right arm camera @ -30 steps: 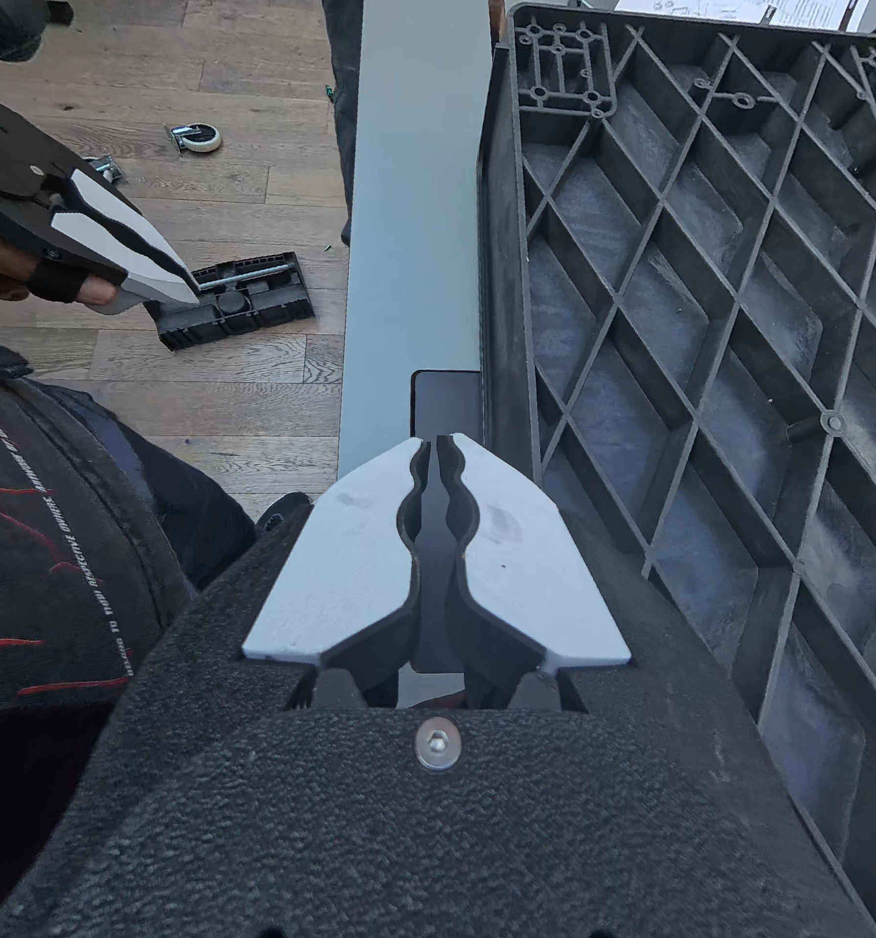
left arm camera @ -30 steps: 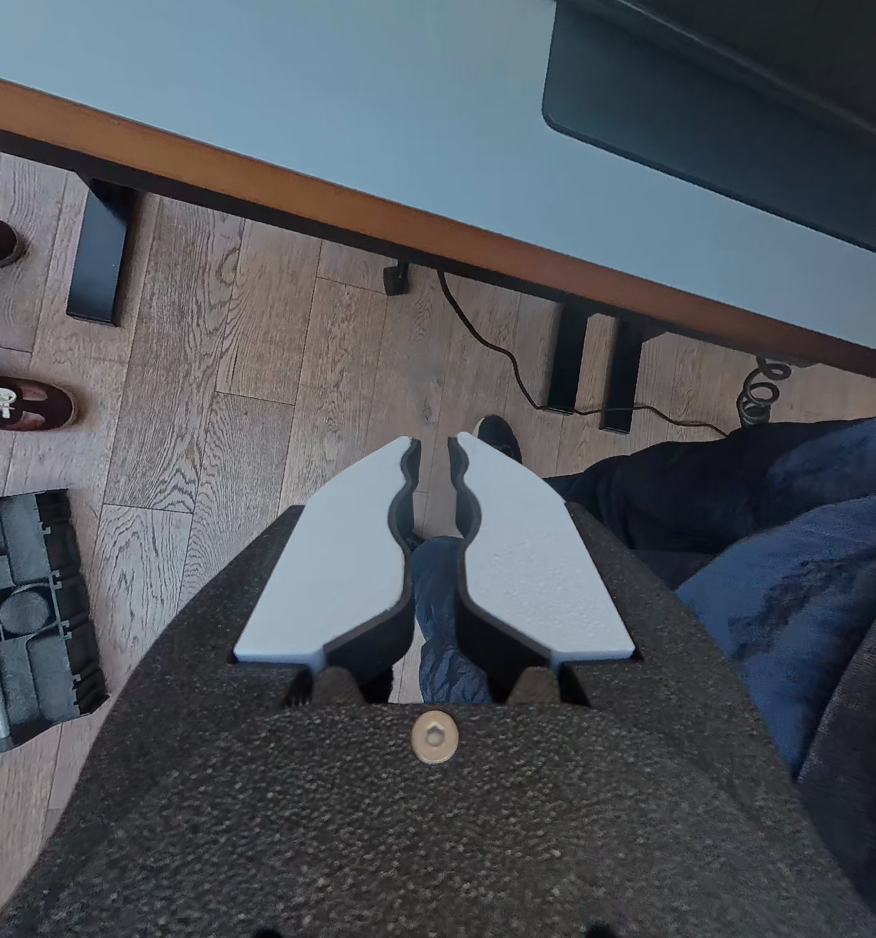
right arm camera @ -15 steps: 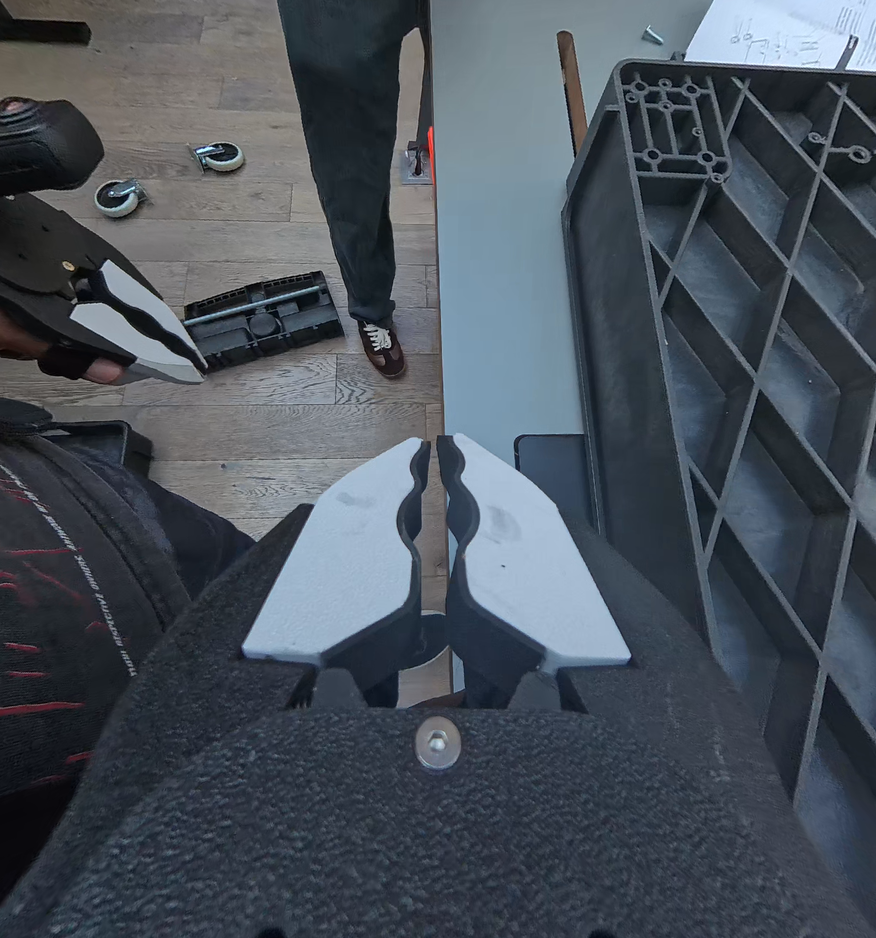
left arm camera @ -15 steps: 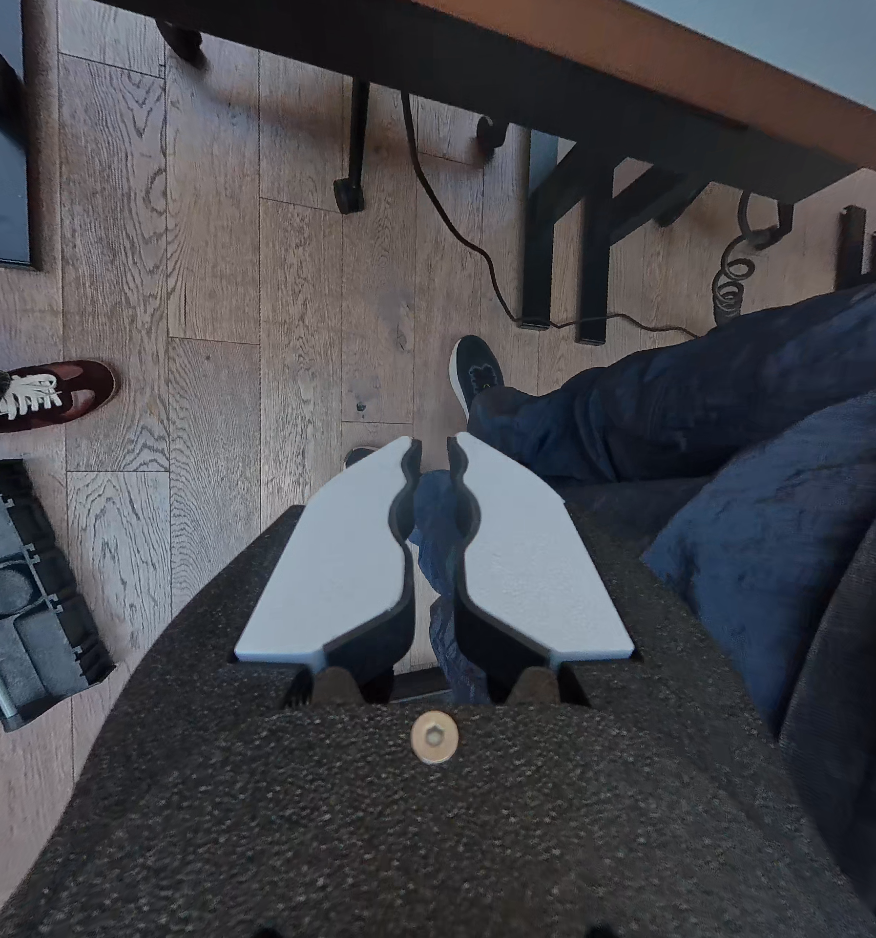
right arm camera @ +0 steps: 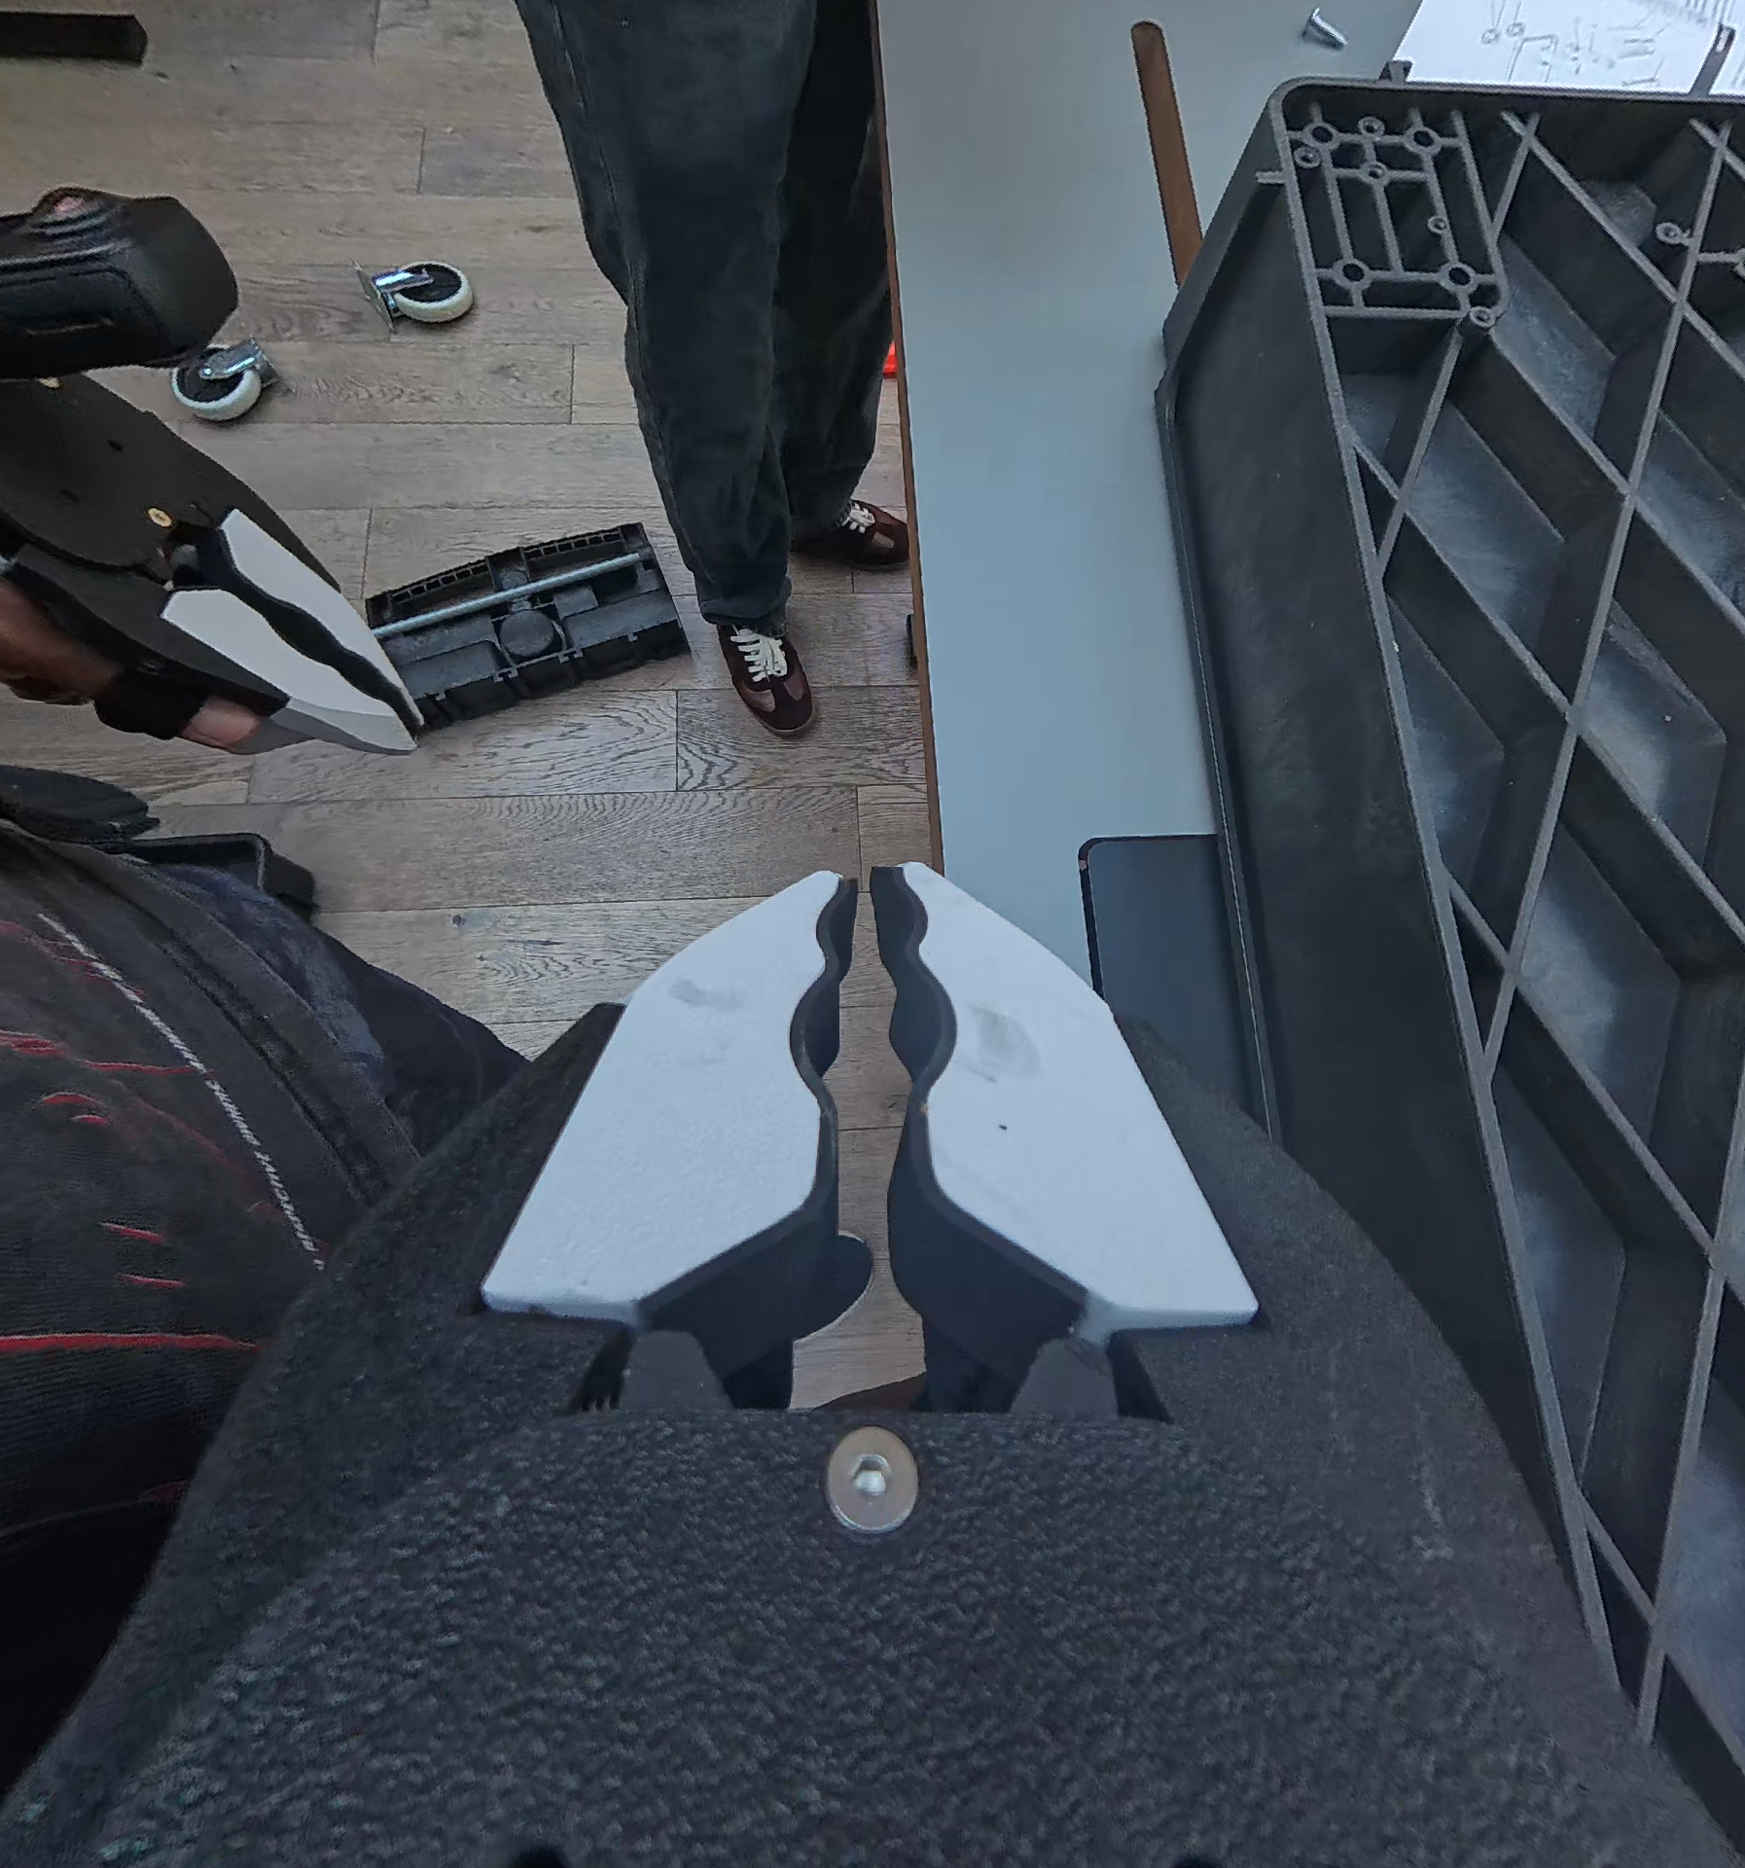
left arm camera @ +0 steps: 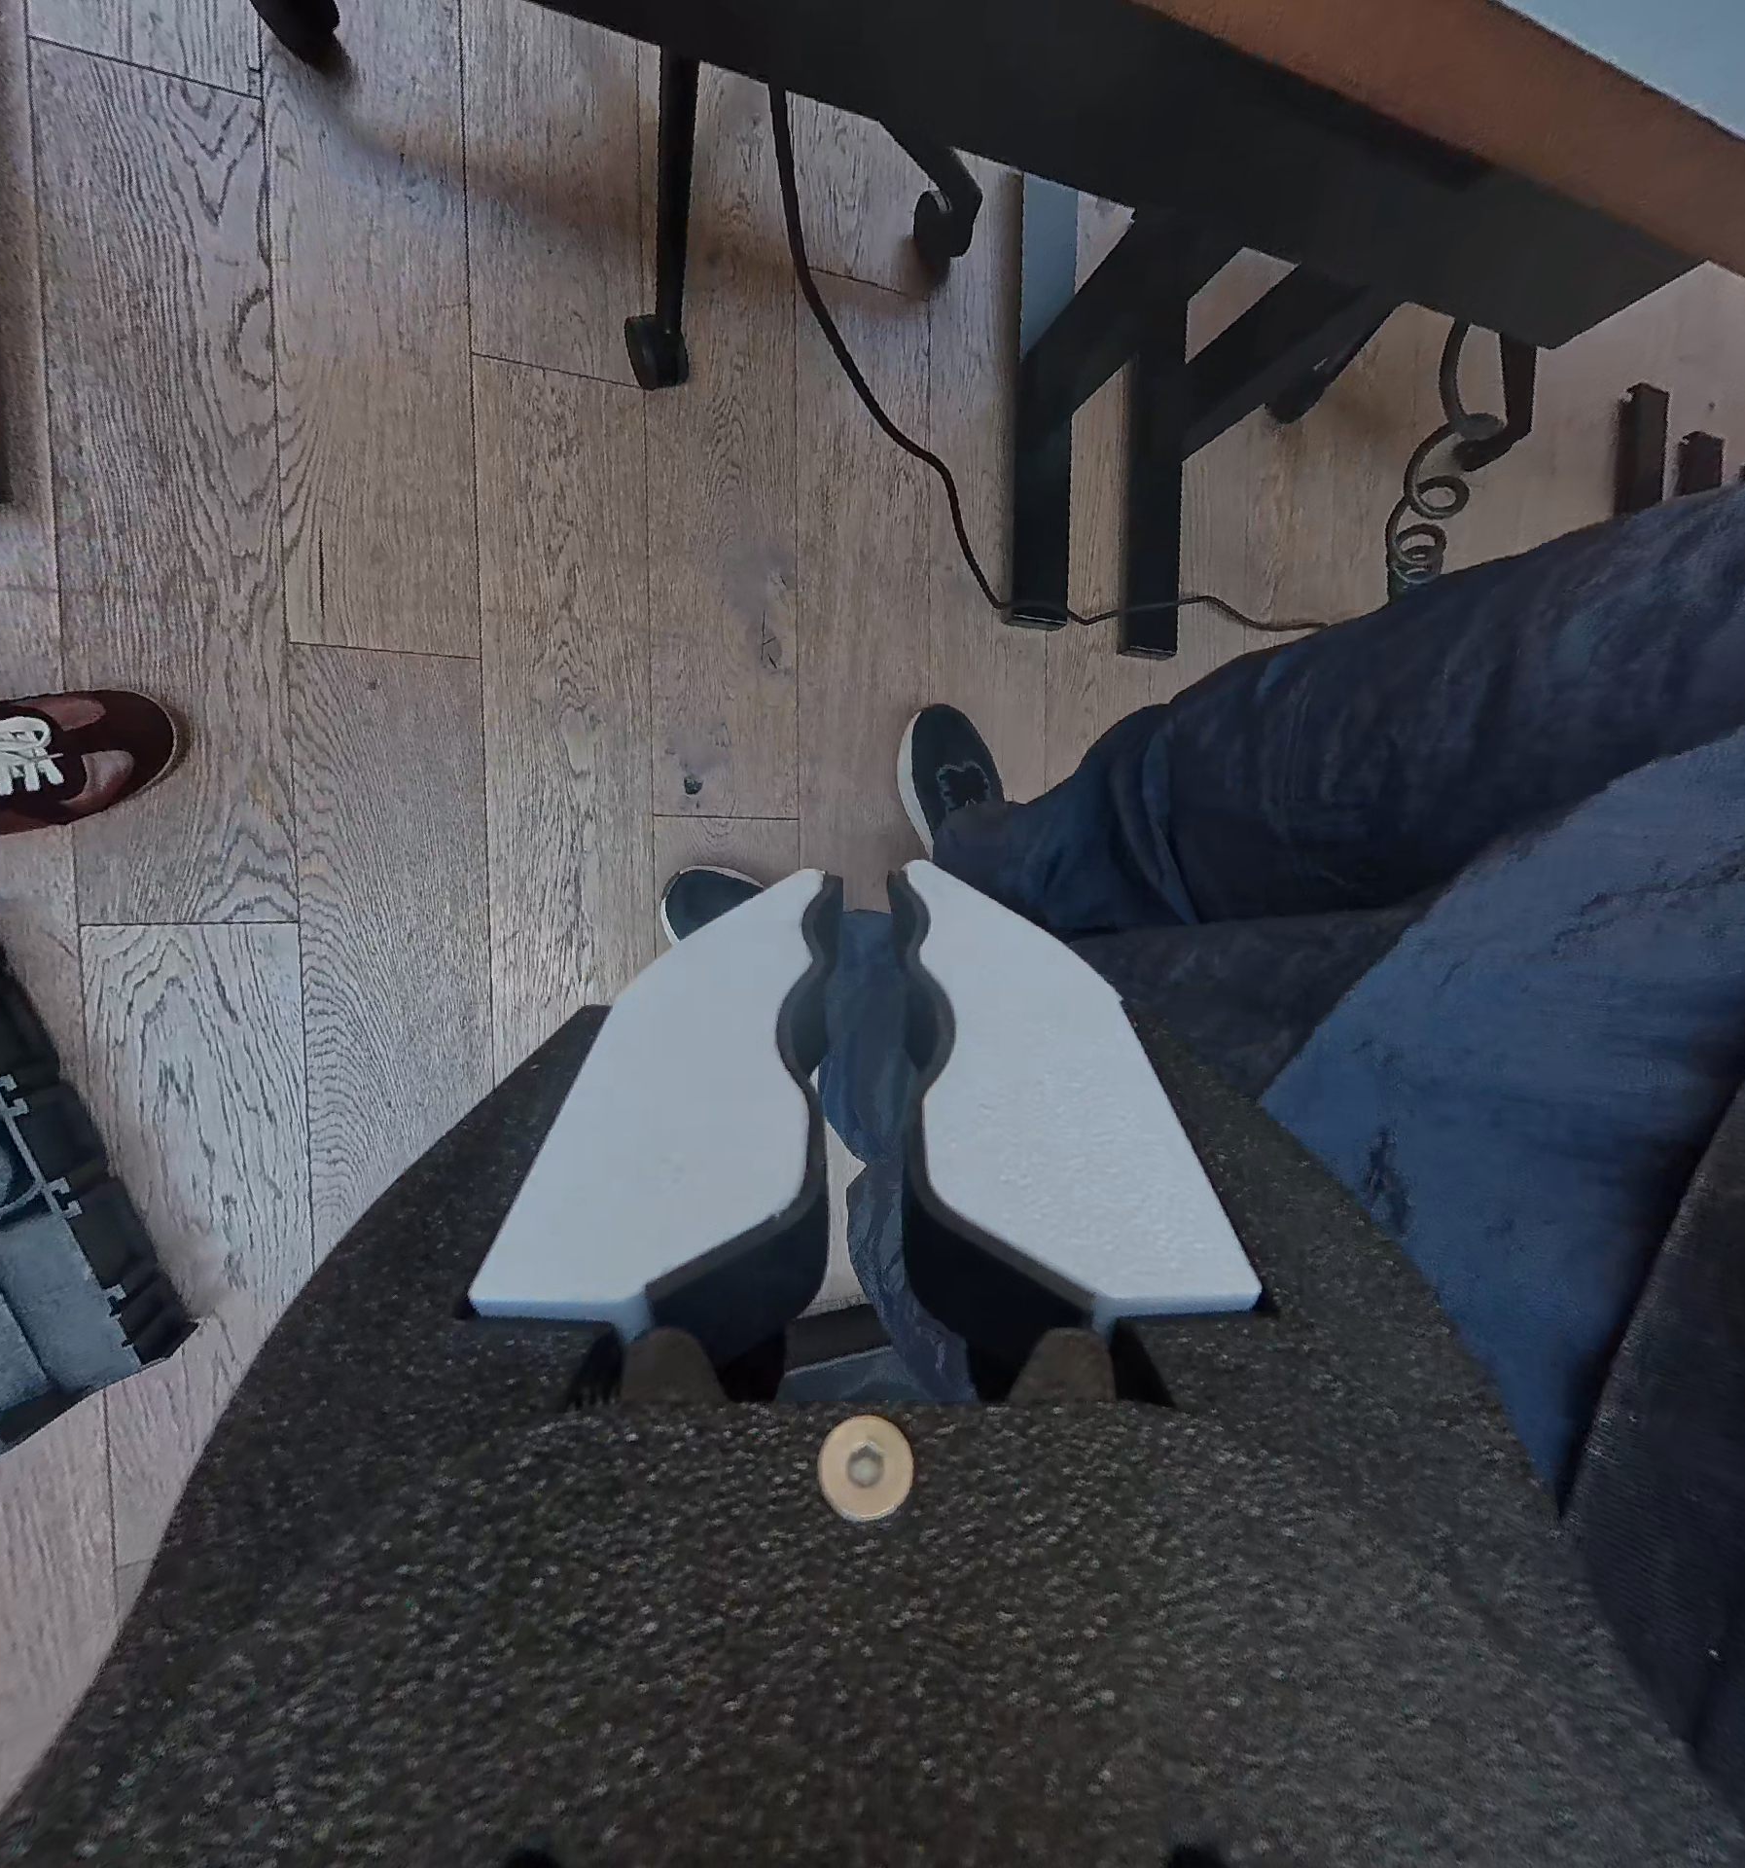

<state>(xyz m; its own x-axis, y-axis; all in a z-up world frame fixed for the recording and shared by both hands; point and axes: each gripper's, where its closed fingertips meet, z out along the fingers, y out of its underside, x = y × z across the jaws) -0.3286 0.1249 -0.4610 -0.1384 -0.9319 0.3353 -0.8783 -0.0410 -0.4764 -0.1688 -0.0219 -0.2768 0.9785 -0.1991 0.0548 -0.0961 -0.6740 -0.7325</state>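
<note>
A: Left wrist view, from the left edge?

B: Black ribbed plastic part (left arm camera: pixel 30 1213) with a metal rod, flat on the wooden floor (left arm camera: pixel 393 505). Above it, 1 brown sneaker (left arm camera: pixel 50 753) with white laces.

A: And the left gripper (left arm camera: pixel 863 884)?

B: Held over the floor, pointing down. Fingers drawn close, only a narrow slit between the tips, grasping nothing. Denim visible through the slit. Just beyond the tips, 2 dark shoes, the clearer one (left arm camera: pixel 949 778) on the end of a jeans leg (left arm camera: pixel 1404 728).

A: Further right?

B: Black cable (left arm camera: pixel 879 404) trailing past the black table legs (left arm camera: pixel 1040 455), then a dark blue cushion (left arm camera: pixel 1556 1011).

A: Right wrist view, same order?

B: Dark shirt (right arm camera: pixel 90 1162) with red marks at the far left. Above it, a gloved hand (right arm camera: pixel 141 697) holding the left gripper, well apart from the right one. Behind, 2 caster wheels (right arm camera: pixel 222 379) on the floor.

A: Then?

B: Dark trousers (right arm camera: pixel 737 303) of a standing person, beside the grey tabletop (right arm camera: pixel 1030 505).

A: Right gripper (right arm camera: pixel 863 877)?

B: Tips almost touching, clenched on nothing, hovering off the table's near edge. Nearest thing: a dark flat slab (right arm camera: pixel 1162 940), partly under a large black ribbed plastic panel (right arm camera: pixel 1556 708). Wooden dowel (right arm camera: pixel 1167 152) and a paper sheet (right arm camera: pixel 1576 45) at the far end.
</note>
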